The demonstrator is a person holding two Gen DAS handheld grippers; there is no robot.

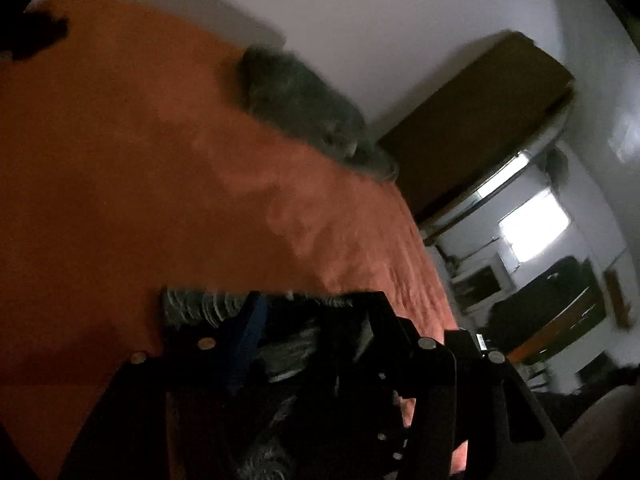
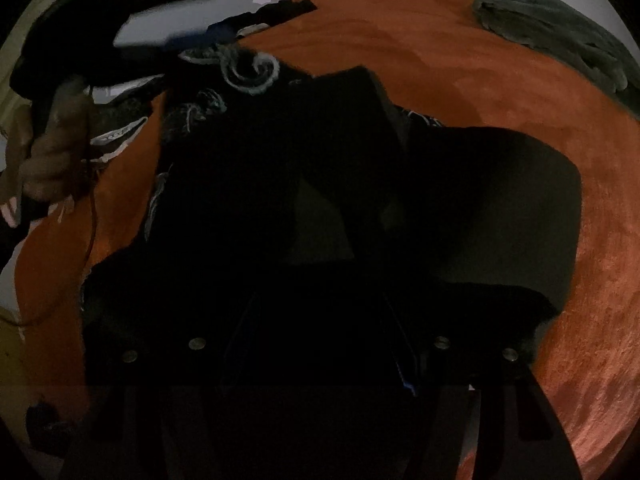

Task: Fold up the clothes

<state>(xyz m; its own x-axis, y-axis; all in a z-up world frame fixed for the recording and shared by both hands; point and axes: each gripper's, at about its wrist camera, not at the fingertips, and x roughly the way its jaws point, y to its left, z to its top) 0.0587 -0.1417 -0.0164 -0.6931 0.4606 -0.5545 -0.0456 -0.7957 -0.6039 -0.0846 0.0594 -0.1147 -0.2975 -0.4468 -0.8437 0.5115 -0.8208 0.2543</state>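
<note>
We see a dim scene, both views blurred in places. The orange bedspread [image 2: 520, 92] covers most of both frames. The task's thing, a black garment with grey swirl embroidery [image 2: 248, 68], lies spread on it and fills the middle of the right wrist view; its dark cloth hides most of the bed there.

The left gripper [image 1: 312, 316] sits at the bottom of the left wrist view, blue-edged finger [image 1: 250, 332] on the left, black one on the right. Its jaws stand apart, with patterned cloth of the garment [image 1: 192, 306] showing between and just behind them. We can't tell whether the pads press on it, too dark and smeared.

The right gripper [image 2: 320, 320] is almost lost against the black cloth in its own view. Only its screws and a faint finger edge show; we can't tell whether it's open, closed or holding anything.

Around:
- a grey-green folded blanket [image 1: 304, 108] at the far edge of the bed, against the white wall [image 1: 360, 20]
- a brown door [image 1: 472, 120] beyond the bed's corner, a bright window [image 1: 534, 224] past it
- a person's hand [image 2: 52, 148] at the left of the right wrist view, carrying the other gripper above the garment's embroidered end
</note>
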